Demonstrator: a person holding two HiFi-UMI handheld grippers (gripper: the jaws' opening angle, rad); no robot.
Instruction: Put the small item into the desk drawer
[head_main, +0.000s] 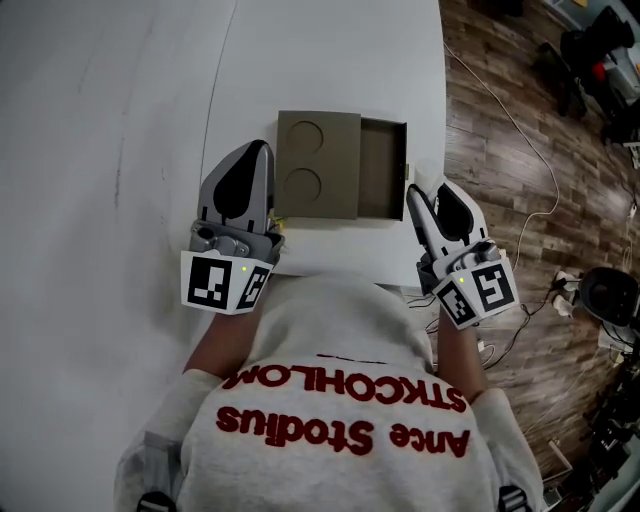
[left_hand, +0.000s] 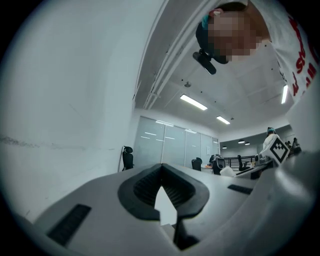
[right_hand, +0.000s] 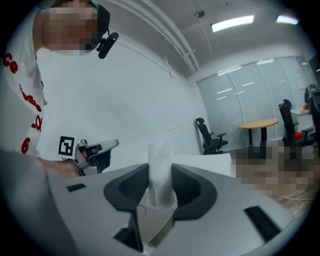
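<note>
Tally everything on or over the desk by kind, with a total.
Tongs: 2 (left tongs, right tongs)
Brown drawer box, drawer open: 1
Small white item, held in the right tongs: 1
Total: 4

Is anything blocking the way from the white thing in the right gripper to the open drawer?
Nothing visible. The right gripper holds the white item just beside the open drawer, whose inside looks bare.
</note>
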